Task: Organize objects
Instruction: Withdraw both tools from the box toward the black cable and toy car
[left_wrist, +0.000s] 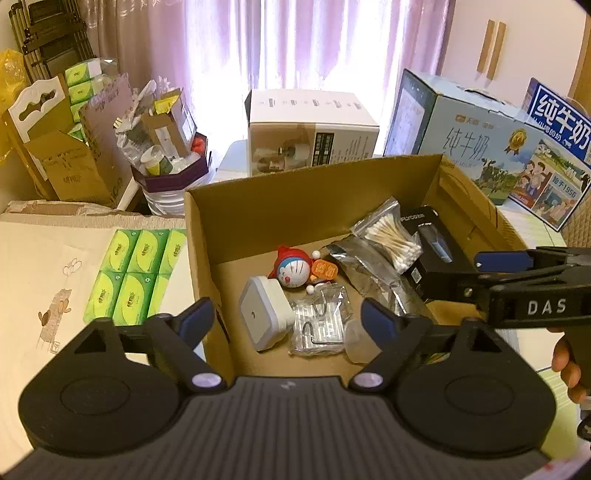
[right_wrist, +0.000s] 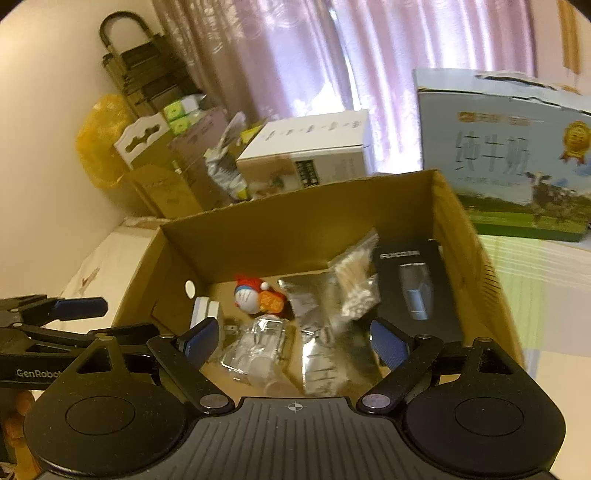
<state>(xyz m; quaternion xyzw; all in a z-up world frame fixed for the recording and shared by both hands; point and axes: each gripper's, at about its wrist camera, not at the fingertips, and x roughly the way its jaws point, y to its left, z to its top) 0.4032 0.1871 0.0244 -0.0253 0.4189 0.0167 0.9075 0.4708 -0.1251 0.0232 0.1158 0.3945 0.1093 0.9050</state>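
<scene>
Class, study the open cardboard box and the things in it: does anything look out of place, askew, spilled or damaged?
Nothing looks spilled or broken. Inside the cardboard box the items lie loosely jumbled: the cotton swab bag leans on the black product box, overlapping the silver foil pouch. The toy figure is tipped askew.

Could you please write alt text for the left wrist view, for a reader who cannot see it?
The open left gripper hovers over a cardboard box holding a toy figure, cotton swabs and a white adapter. The right gripper reaches in from the right; green tissue packs lie left.
</scene>
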